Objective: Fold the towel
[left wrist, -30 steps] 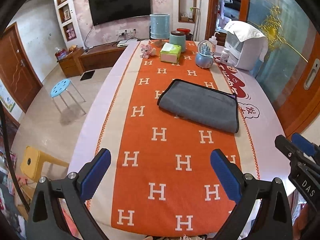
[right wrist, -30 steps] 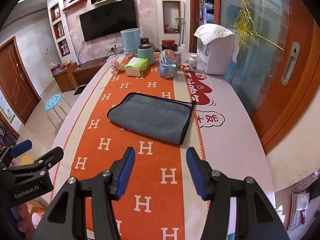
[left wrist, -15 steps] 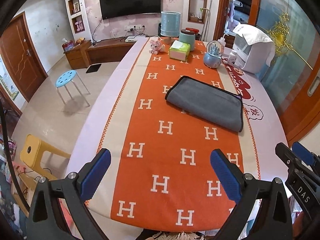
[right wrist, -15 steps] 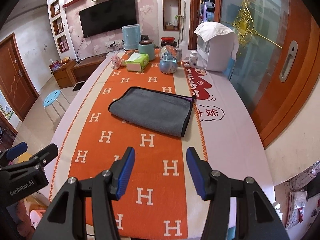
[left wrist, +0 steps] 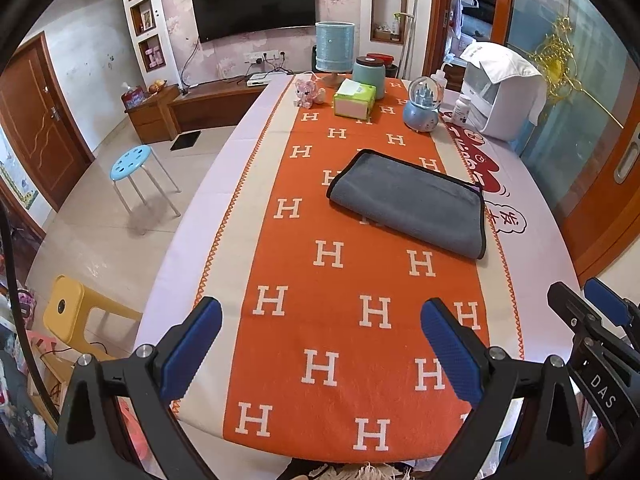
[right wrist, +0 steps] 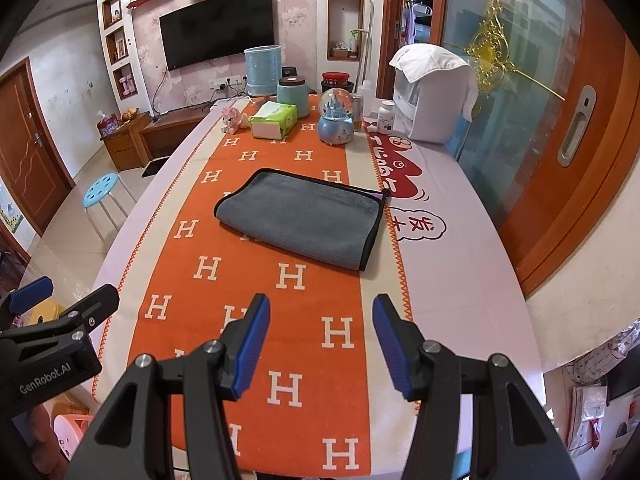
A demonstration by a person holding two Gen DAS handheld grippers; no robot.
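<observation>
- Left gripper (left wrist: 320, 334) was released, jaws spread wide, nothing between the blue pads (left wrist: 191, 347). It hung above the near end of the table (left wrist: 188, 248), well short of the towel.
- Right gripper (right wrist: 320, 334) was also released, a narrower gap than the left, nothing held. Same height zone, over the near end of the orange runner (right wrist: 256, 292).
- Each gripper showed in the other's view: the right one at the right edge of the left camera, the left one at the lower left of the right camera. They sat side by side, apart.
- Towel (left wrist: 408, 204) was grey with a black edging, folded over into a rectangle, lying flat mid-table. Fold line ran along its near-left side; the bound edges were stacked at the right end.
- Towel (right wrist: 304, 220) lay mostly on the orange runner, its right end reaching the runner's cream border, just beside the red cartoon print (right wrist: 396, 176) on the pink cloth.
- Neither gripper touched the towel; bare runner lay between both and the towel.
- Far end of the table held a green tissue box (left wrist: 355, 99), a snow globe (left wrist: 421, 109), a teal jar (left wrist: 369, 76), a blue cylinder (left wrist: 335, 49), a small pink toy (left wrist: 307, 94) and a white appliance (left wrist: 502, 92) with a cloth on top. All stood well apart from the towel.
- A blue stool (left wrist: 132, 160) stood on the floor left of the table; a yellow stool (left wrist: 76, 316) stood nearer the camera.
</observation>
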